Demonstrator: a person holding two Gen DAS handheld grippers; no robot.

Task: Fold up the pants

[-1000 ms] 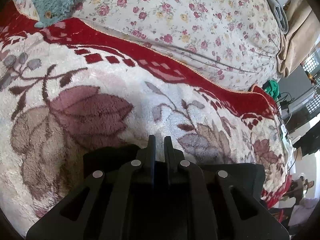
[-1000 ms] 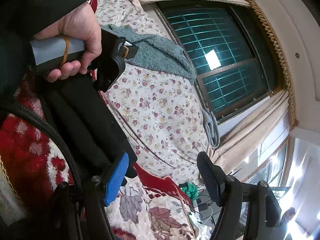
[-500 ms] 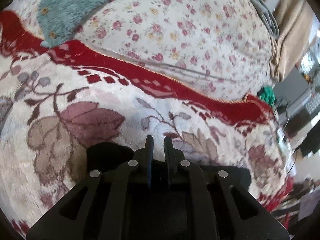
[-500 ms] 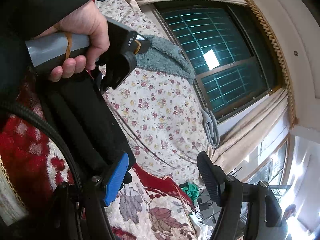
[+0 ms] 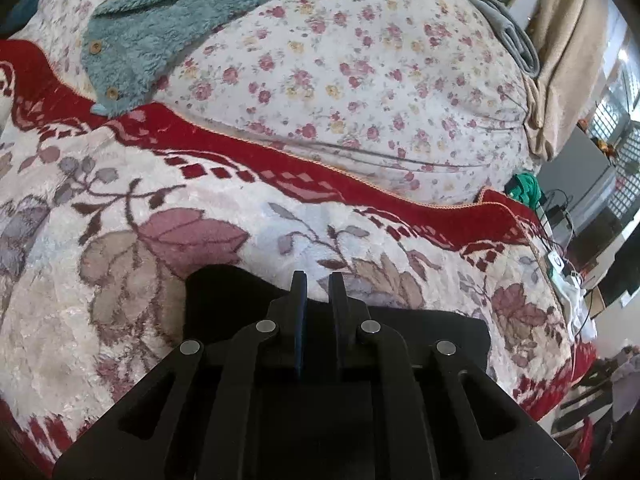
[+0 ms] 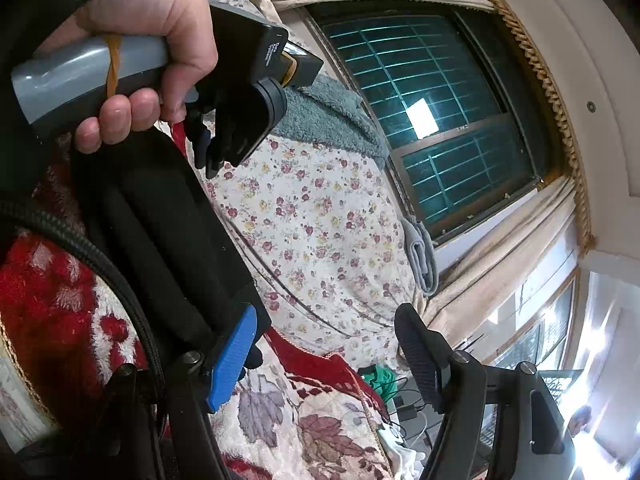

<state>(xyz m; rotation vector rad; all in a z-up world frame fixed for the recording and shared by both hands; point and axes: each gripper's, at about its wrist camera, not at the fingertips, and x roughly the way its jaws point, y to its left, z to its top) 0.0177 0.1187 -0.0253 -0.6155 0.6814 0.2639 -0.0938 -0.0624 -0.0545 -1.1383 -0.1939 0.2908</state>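
Observation:
The black pants (image 5: 224,300) lie folded on the floral blanket (image 5: 120,200); most of them are hidden under my left gripper's body. They also show in the right wrist view (image 6: 160,232) as a long dark bundle. My left gripper (image 5: 318,284) is nearly shut with a thin empty gap between the fingers, raised over the pants' far edge. It also shows in the right wrist view (image 6: 206,156), held in a hand above the pants. My right gripper (image 6: 324,344) is open and empty, its blue finger (image 6: 232,360) beside the pants' near end.
A flowered quilt (image 5: 360,80) is heaped behind the blanket, with a teal fleece garment (image 5: 160,20) on it. A barred window (image 6: 432,112) and beige curtains (image 6: 500,252) stand behind. Cables and a green object (image 5: 524,188) lie past the bed's right edge.
My left gripper has lifted and pulled back from the pants: more of the quilt and the teal garment show, and in the right wrist view it has risen. My right gripper has held still.

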